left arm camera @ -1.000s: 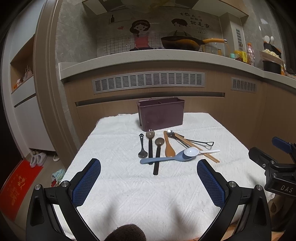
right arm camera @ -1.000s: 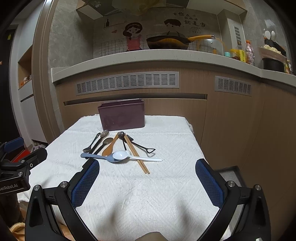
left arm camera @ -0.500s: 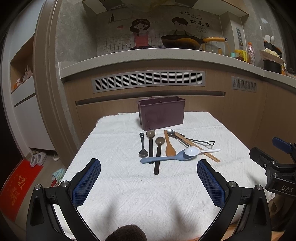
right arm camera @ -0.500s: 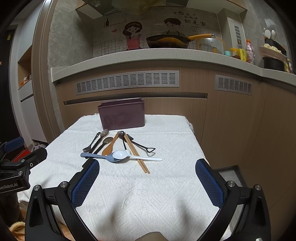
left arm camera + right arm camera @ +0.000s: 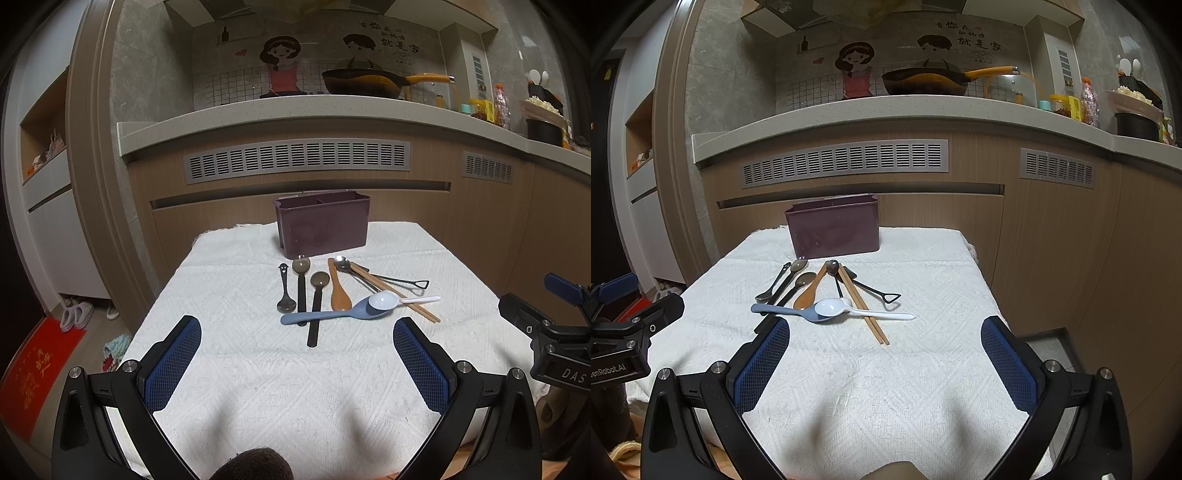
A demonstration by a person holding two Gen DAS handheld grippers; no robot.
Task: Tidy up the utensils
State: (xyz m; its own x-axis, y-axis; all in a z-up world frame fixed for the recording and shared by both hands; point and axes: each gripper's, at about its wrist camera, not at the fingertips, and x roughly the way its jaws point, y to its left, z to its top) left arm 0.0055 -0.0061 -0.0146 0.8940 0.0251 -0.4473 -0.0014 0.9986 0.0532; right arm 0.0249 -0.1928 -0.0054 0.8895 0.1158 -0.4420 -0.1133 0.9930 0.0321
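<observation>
1. The left tongs (image 5: 297,363) hang released over the near part of the cloth-covered worktop (image 5: 229,280), jaws spread wide, grasping nothing.
2. Ahead lie the utensils: a small metal spoon (image 5: 285,290), two dark-handled spoons (image 5: 302,284), a wooden spoon (image 5: 338,290), a blue spoon (image 5: 332,314) with a white spoon (image 5: 391,301) nested in its bowl, and chopsticks (image 5: 399,295).
3. Behind them stands the purple holder (image 5: 321,227), upright.
4. The right tongs (image 5: 885,363) are likewise released, well short of the pile.
</observation>
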